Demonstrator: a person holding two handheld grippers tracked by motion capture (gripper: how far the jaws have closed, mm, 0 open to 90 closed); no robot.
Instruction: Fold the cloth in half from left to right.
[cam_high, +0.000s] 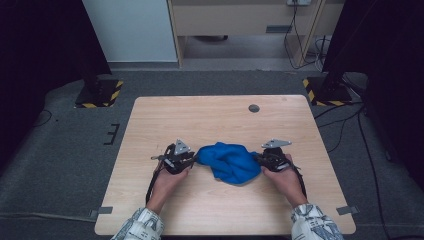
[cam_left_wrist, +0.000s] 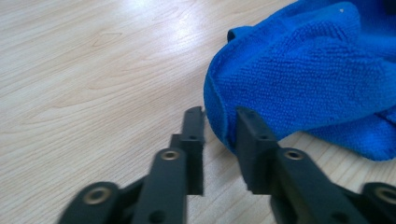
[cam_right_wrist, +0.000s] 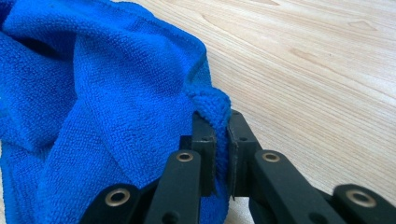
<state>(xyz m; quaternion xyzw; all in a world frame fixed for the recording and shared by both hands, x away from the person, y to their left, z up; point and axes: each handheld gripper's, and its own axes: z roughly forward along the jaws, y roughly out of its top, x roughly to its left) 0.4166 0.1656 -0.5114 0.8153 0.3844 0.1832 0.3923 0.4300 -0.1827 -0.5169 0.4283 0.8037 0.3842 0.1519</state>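
Blue cloth half taken up: one edge pinched, the other not yet gripped.

The wooden table (cam_high: 220, 120) carries the crumpled blue cloth (cam_high: 229, 161) just below its centre, toward six o'clock. At the cloth's three o'clock, the right gripper (cam_right_wrist: 221, 140) has its jaws closed on a fold of hem. At nine o'clock, the left gripper (cam_left_wrist: 219, 128) has jaws slightly apart, straddling the edge without pressing. Judging from this, lifting and spreading remain. A small dark cap (cam_high: 254, 108) at one o'clock lies well clear; nothing obstructs.
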